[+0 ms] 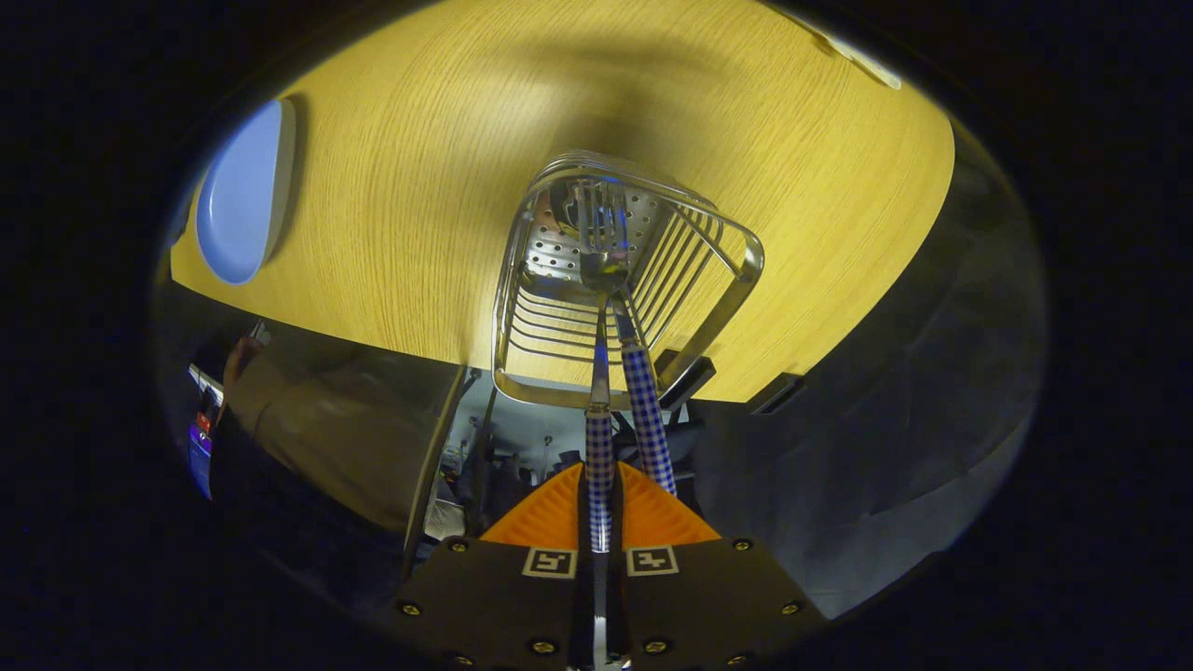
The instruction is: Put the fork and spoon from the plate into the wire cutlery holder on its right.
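Note:
The wire cutlery holder [718,308] stands on the wooden table [410,186], just ahead of my fingers, and I look down into it. My gripper [599,494] is shut on the blue-and-white checked handle of one utensil [599,438], whose metal end reaches down inside the holder. A second checked-handle utensil [643,401] leans in the holder just right of the held one. Fork tines [601,219] show near the perforated bottom; I cannot tell which handle they belong to. The blue plate [240,191] lies on the table far to the left of the holder.
The table's near edge runs just below the holder. A person's sleeve [308,419] and hand [238,359] are beyond that edge, below the plate. Dark floor and clutter lie under the table edge, with bare wood around the holder.

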### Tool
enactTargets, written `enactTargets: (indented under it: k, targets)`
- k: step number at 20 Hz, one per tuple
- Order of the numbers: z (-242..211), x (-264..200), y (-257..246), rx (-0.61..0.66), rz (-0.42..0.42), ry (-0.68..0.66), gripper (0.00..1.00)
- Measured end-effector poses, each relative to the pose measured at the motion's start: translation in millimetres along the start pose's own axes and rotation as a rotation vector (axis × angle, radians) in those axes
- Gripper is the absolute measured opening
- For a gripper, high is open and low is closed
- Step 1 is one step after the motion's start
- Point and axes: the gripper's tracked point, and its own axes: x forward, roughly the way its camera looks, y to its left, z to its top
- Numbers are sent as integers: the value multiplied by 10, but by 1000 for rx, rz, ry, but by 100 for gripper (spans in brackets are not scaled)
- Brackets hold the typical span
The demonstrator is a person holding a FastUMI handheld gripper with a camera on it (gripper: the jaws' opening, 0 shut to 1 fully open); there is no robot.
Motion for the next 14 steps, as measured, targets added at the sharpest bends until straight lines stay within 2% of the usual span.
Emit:
enactTargets:
  k: [3,7,8,9,11,13,14]
  targets:
    - [71,-30,-16,-5,15,-10,5]
    - [145,-84,12,-8,44,-38,13]
    - [146,-121,17,-12,49,-46,30]
    - [140,-133,1,-16,45,-54,40]
    - [128,-200,-89,-30,18,-78,46]
    - [70,-268,-153,-34,-2,-113,48]
    - [38,-278,-191,-40,-9,-133,64]
